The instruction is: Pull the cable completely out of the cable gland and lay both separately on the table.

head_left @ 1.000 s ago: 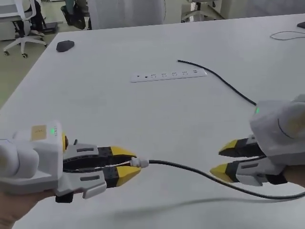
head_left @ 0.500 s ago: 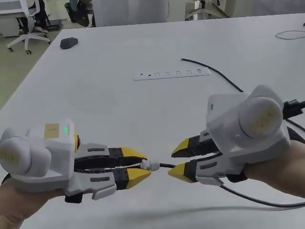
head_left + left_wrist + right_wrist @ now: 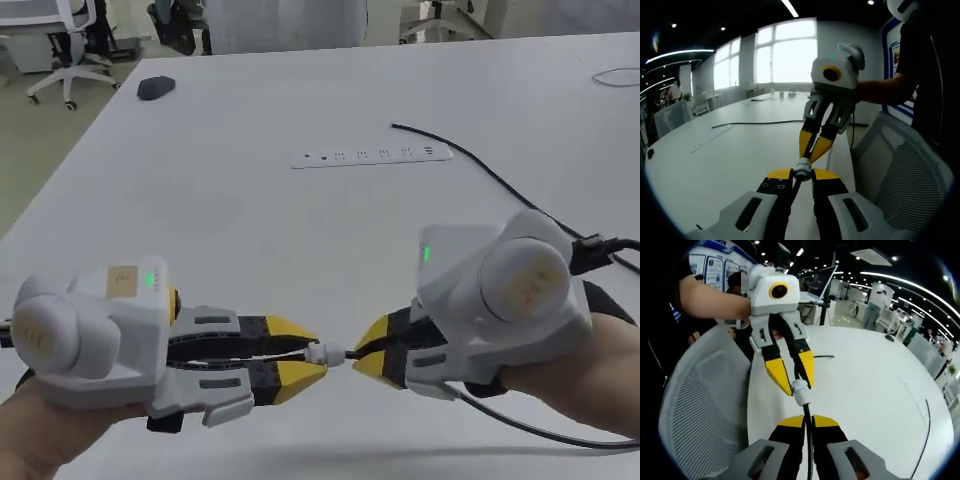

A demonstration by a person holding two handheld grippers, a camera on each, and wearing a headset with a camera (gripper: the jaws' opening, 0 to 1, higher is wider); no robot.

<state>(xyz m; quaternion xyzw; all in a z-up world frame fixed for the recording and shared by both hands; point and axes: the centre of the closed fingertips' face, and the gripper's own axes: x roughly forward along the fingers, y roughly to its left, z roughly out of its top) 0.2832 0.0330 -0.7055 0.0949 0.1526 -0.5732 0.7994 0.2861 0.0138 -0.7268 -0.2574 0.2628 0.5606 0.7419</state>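
The white gland [image 3: 322, 353] is being pinched between the yellow tips of the left tool [image 3: 305, 358] and is being held just above the tabletop [image 3: 250, 240], near its front edge. The black cable [image 3: 540, 432], with its end seated in the gland, is being clamped right behind the gland by the right tool [image 3: 372, 350], whose jaws are pressed together on it. The two tools are being held tip to tip. The cable's loose length is being trailed off to the right. A power strip [image 3: 375, 155] and a mouse [image 3: 155, 87] are lying farther back.
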